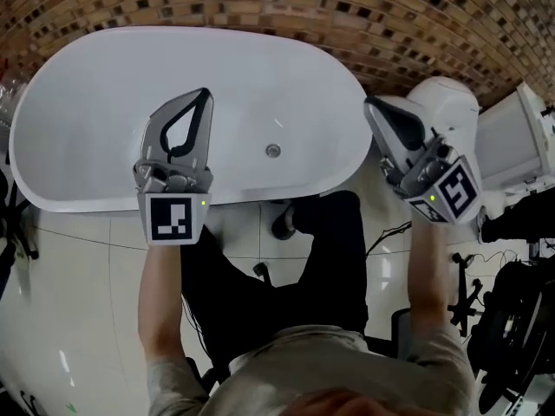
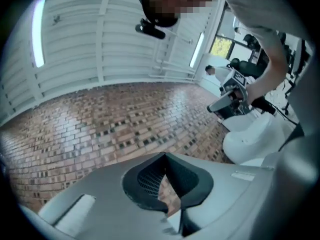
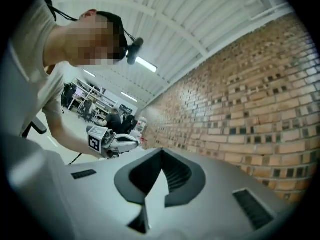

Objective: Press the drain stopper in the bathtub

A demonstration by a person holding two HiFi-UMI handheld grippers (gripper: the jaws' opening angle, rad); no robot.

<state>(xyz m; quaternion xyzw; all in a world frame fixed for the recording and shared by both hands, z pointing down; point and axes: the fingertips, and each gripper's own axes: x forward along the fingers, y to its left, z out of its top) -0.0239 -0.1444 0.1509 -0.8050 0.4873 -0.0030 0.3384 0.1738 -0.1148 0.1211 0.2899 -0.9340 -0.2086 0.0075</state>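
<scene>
In the head view a white oval bathtub lies below me, and its small round metal drain stopper sits on the tub floor near the front wall. My left gripper is held over the tub, left of the stopper and apart from it, shut with nothing in it. My right gripper hovers past the tub's right end, also shut and empty. The left gripper view shows its jaw tips meeting against a brick wall. The right gripper view likewise has its jaw tips touching. Neither gripper view shows the stopper.
A white toilet stands just right of the tub, beside the right gripper. A brick wall runs behind the tub. Black stands and cables crowd the floor at the right. The person's dark trousers and shoe are by the tub's front edge.
</scene>
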